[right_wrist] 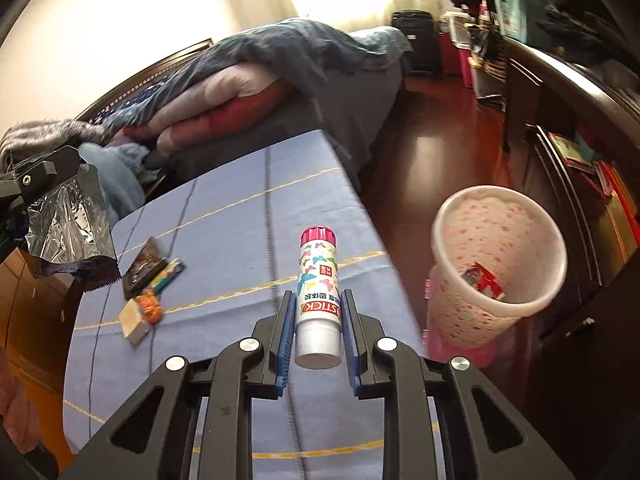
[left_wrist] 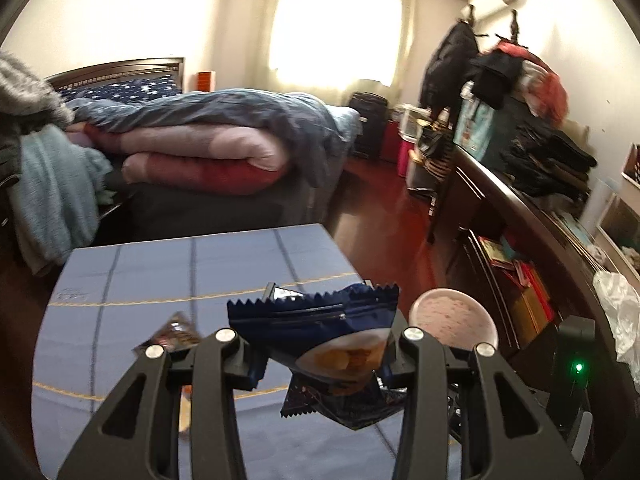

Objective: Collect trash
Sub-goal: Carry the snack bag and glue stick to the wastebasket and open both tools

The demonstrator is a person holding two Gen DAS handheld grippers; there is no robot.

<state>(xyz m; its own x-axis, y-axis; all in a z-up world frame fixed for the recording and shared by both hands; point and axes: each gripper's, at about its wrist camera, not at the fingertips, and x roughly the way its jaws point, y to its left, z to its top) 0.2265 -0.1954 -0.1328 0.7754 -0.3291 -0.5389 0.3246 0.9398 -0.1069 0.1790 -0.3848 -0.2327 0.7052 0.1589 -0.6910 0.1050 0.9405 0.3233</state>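
Note:
My left gripper [left_wrist: 320, 354] is shut on a crumpled dark blue snack bag [left_wrist: 320, 332] and holds it above the blue tablecloth [left_wrist: 160, 280]. The bag also shows at the left edge of the right wrist view [right_wrist: 68, 224]. My right gripper [right_wrist: 317, 312] is shut on a white glue stick [right_wrist: 318, 288] with a pink cap, held above the table edge. A pink dotted trash bin [right_wrist: 472, 304] stands on the floor to the right, with a red wrapper [right_wrist: 482, 282] inside. It also shows in the left wrist view [left_wrist: 454, 316]. Small wrappers [right_wrist: 152, 268] and an eraser [right_wrist: 134, 322] lie on the cloth.
A bed with folded quilts [left_wrist: 208, 148] stands behind the table. A dark wooden desk [left_wrist: 532, 216] piled with clothes runs along the right wall. Red wooden floor [right_wrist: 432, 136] lies between the table, bed and desk. A white plastic bag [left_wrist: 618, 312] sits on the desk.

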